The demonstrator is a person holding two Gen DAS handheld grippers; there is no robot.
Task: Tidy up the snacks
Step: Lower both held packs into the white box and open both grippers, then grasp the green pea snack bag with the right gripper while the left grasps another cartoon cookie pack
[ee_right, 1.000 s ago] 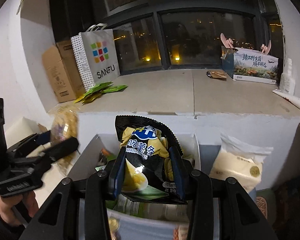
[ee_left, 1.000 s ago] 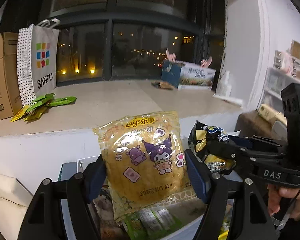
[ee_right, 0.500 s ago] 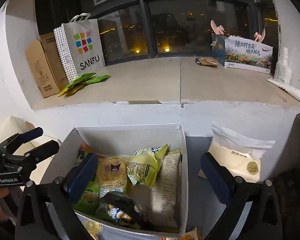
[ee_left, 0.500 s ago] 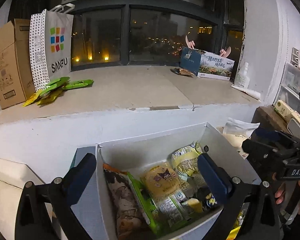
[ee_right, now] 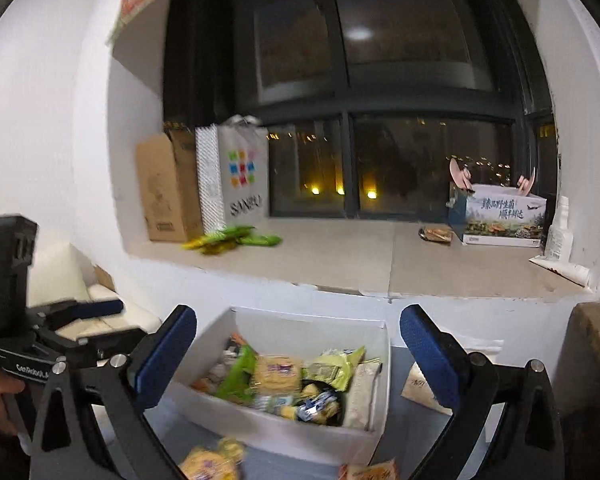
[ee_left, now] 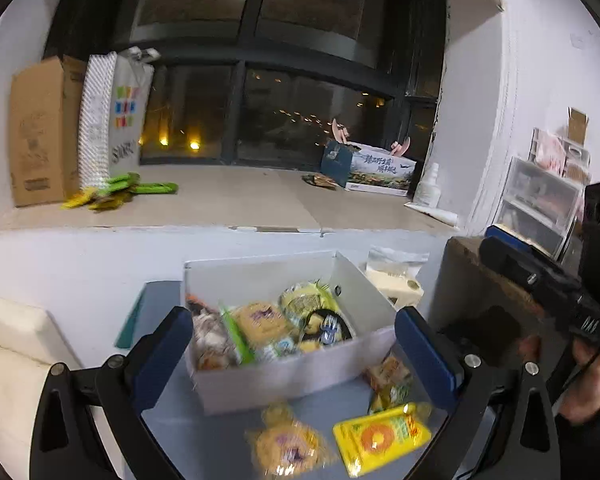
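From the left wrist, the left tool [ee_left: 294,346] stood wide open and empty above a white box [ee_left: 300,378] packed with snacks [ee_left: 260,328]. A yellow packet [ee_left: 382,436] and a second yellow bag [ee_left: 286,446] lay on the grey surface just in front of the box.

From the right wrist, the right tool [ee_right: 298,354] was also wide open and empty over the box [ee_right: 284,432]; the left tool [ee_right: 80,312] showed at far left.

We have dropped both packets into the white box [ee_left: 284,380]; our left tool [ee_left: 292,350] and right tool [ee_right: 298,354], emptied and spread wide, have pulled back from it.
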